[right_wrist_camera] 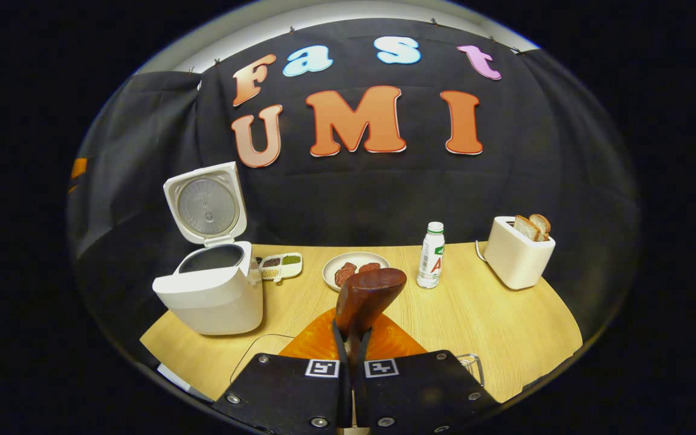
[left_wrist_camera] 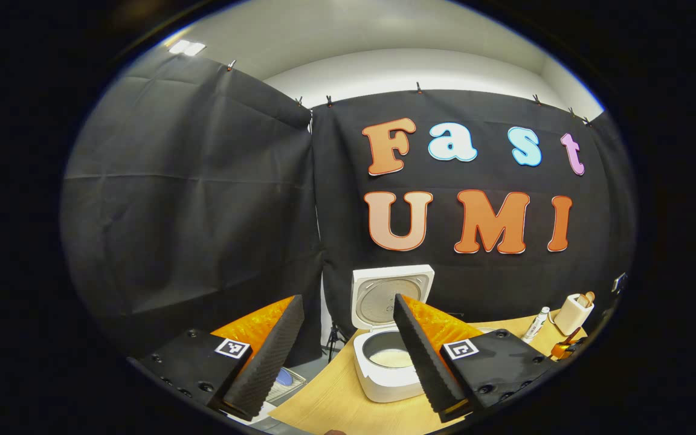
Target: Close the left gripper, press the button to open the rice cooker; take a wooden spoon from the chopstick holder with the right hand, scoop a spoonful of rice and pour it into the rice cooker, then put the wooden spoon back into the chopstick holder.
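Observation:
The white rice cooker (right_wrist_camera: pixel 209 290) stands at the table's left end with its lid (right_wrist_camera: pixel 206 202) raised. In the left gripper view the cooker (left_wrist_camera: pixel 387 362) sits just beyond my open left gripper (left_wrist_camera: pixel 347 299), and pale rice lies in its pot (left_wrist_camera: pixel 391 356). The left fingers (left_wrist_camera: pixel 269 350) are spread wide with nothing between them. My right gripper (right_wrist_camera: pixel 351 335) is shut on the handle of a dark wooden spoon (right_wrist_camera: pixel 369 293). The spoon's bowl points up and forward over the table's middle. I cannot tell if anything lies in the bowl.
On the wooden table (right_wrist_camera: pixel 493 326) are a small divided tray of grains (right_wrist_camera: pixel 281 264) beside the cooker, a plate with brown pieces (right_wrist_camera: pixel 354 269), a white bottle (right_wrist_camera: pixel 431 254) and a white toaster with bread (right_wrist_camera: pixel 517 251) at the right. A thin cable (right_wrist_camera: pixel 251 353) runs along the front.

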`<action>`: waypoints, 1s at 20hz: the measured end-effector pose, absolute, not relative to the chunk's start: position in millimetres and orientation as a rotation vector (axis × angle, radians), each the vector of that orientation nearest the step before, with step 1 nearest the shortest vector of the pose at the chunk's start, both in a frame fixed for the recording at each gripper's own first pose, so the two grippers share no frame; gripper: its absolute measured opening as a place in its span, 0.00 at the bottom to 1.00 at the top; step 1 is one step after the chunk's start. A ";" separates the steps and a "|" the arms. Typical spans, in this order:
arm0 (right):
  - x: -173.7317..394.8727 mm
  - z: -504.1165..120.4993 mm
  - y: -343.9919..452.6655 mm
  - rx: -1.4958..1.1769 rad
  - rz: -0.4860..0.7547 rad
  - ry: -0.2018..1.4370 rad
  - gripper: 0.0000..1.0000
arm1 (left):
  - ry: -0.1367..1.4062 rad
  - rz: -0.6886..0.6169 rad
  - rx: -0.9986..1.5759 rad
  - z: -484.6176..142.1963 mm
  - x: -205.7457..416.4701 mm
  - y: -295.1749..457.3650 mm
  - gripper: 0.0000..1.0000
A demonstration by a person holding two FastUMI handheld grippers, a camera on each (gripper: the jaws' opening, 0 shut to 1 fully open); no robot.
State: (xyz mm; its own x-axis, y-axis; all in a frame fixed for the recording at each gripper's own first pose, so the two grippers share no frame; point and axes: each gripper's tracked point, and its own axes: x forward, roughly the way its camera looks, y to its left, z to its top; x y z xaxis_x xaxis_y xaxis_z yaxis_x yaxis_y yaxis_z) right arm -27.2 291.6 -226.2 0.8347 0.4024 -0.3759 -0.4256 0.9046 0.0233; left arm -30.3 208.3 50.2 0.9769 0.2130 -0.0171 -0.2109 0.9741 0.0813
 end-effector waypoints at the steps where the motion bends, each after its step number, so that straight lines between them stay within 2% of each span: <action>1: -25.8 -236.5 296.0 -0.096 0.450 0.386 0.01 | 0.032 0.217 0.076 47.3 -29.9 209.9 1.00; 7: -21.0 -279.9 316.7 -0.261 0.492 0.371 0.01 | 0.095 0.246 0.102 19.3 -27.1 226.9 1.00; 12: -41.2 -303.0 330.2 -0.266 0.524 0.406 0.01 | 0.143 0.253 0.104 0.1 -25.7 232.4 1.00; 20: -80.1 -319.7 352.1 0.239 0.525 0.650 0.01 | 0.180 0.229 0.074 -16.1 -23.1 225.7 1.00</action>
